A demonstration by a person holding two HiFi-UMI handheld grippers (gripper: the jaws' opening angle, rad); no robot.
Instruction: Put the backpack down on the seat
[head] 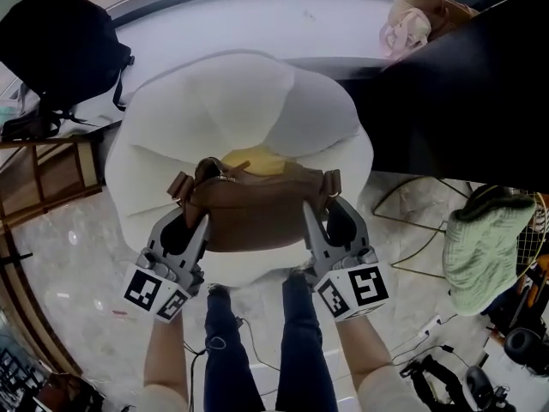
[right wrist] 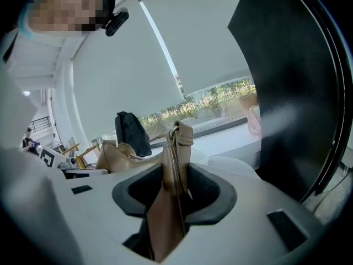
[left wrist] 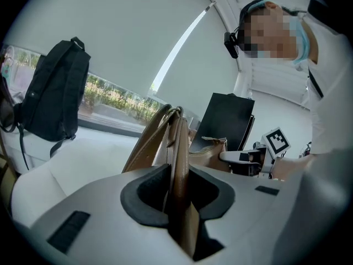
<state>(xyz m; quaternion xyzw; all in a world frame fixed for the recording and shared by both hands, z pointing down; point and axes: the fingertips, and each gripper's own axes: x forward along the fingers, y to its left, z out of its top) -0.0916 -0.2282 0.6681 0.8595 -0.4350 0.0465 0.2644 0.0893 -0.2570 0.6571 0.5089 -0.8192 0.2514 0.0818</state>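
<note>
Brown backpack point(head: 253, 217) clamped: left claw point(head: 190, 223), right claw point(head: 328, 217), parallel.

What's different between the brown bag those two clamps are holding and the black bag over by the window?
The brown backpack is clamped by its straps in the left gripper and right gripper, over the white seat. The black backpack sits by the window with nothing holding it. The brown one is spread wide between the grippers, while the black one stands upright. Both have straps.

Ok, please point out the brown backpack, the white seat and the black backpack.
brown backpack point(head: 249, 217), head view, middle of its body.
white seat point(head: 163, 170), head view, bare left cushion.
black backpack point(head: 56, 45), head view, its front panel.
</note>
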